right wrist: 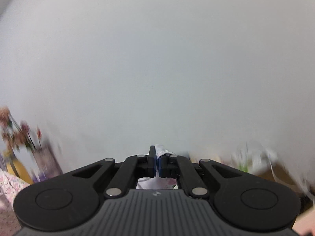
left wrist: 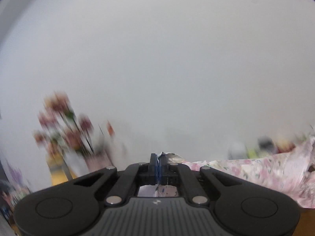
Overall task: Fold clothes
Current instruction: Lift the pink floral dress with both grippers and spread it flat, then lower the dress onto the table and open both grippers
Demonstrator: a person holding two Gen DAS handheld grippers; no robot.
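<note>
The left gripper (left wrist: 158,162) pinches an edge of the floral garment (left wrist: 256,169) between its fingers. The right gripper (right wrist: 157,160) also pinches this cloth, facing a plain white wall (right wrist: 157,59).

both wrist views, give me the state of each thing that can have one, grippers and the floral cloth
left gripper: shut, pinching an edge of the floral garment
right gripper: shut, with a bit of pale fabric caught between its fingers
floral garment: lifted and stretched out to the right of the left gripper, creased, not folded
flowers: upright against the wall, too blurred to tell more
</note>
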